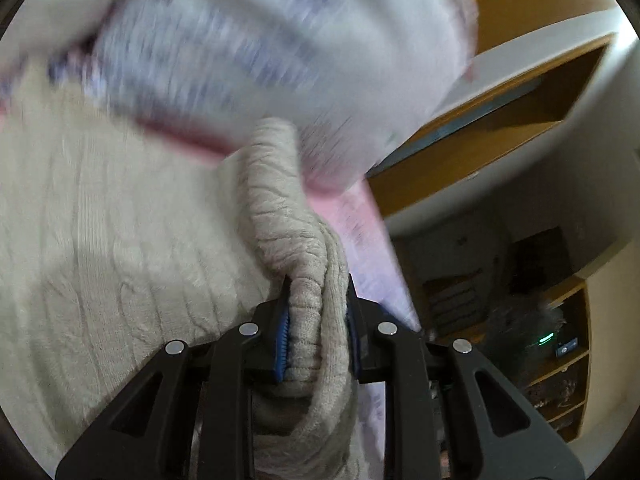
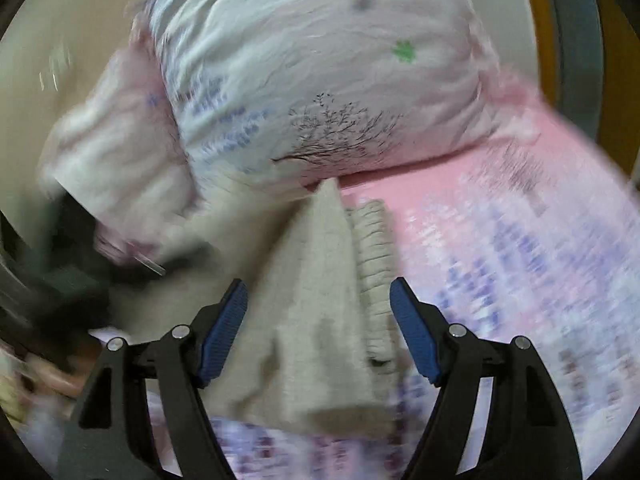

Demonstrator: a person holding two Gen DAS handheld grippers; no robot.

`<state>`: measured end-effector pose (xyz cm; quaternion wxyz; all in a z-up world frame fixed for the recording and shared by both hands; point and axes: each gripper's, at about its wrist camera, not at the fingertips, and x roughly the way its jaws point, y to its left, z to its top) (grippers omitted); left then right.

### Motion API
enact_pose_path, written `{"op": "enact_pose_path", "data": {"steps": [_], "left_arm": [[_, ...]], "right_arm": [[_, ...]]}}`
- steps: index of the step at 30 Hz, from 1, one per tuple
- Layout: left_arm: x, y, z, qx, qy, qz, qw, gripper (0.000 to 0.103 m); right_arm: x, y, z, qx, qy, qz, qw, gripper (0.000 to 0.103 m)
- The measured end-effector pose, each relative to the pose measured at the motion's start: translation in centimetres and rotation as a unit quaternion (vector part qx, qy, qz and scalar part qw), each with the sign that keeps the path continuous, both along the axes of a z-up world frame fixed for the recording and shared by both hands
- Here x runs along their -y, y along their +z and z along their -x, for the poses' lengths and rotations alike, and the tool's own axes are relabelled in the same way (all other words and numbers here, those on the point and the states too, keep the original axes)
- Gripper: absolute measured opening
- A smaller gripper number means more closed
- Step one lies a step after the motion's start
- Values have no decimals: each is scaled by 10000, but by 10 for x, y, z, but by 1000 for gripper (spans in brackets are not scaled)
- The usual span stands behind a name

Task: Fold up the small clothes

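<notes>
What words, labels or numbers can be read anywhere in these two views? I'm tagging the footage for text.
None can be read.
Pillow: printed tree and green leaf shapes only, no words.
Pink bedsheet: purple and dark print, too blurred to tell whether it holds writing.
Beige knit sweater: no label showing.
Shelf: a small green light, no legible text.

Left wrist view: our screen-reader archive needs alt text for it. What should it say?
The left gripper is shut on a bunched fold of a cream cable-knit sweater, which spreads away to the left. A blurred pale printed pillow fills the top; wooden shelves stand at right.
</notes>
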<state>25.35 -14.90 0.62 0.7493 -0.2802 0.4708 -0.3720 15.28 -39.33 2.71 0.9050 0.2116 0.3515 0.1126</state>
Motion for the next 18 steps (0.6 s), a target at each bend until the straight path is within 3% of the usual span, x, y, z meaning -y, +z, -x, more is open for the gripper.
{"op": "enact_pose_path", "data": {"steps": [2,3,4,6,8,10,13,14,18], "left_arm": [[2,-1,4,116,-49,-96,9999,29],[1,4,7,172,-118,-59,9998,41],[0,8,8,127,-212,85,9997,49],[-11,18,11,32,-384,471,9981,75],[-25,30,18,115,-462,600,9971,87],[-48,45,25,482,-148,348,9981,90],[-96,49,30,730,860,-373,9929,91],[-113,45,27,616,1179,-605,9893,91],[-139,23,17,62,1373,-671,9882,91]], "right_arm": [[11,-7,-6,-117,189,-930,9954,73],[14,-9,-9,-188,257,-1243,9917,72],[16,-11,-13,-225,291,-1423,9891,71],[16,-11,-17,-279,349,-1692,9846,70],[13,-9,-23,-355,468,-1840,9812,70],[14,-11,-30,-544,515,-1843,9800,70],[11,-18,-45,-878,505,-1747,9794,66],[11,-22,-48,-973,529,-1771,9780,64],[4,-32,-59,-1324,635,-1919,9704,57]]}}
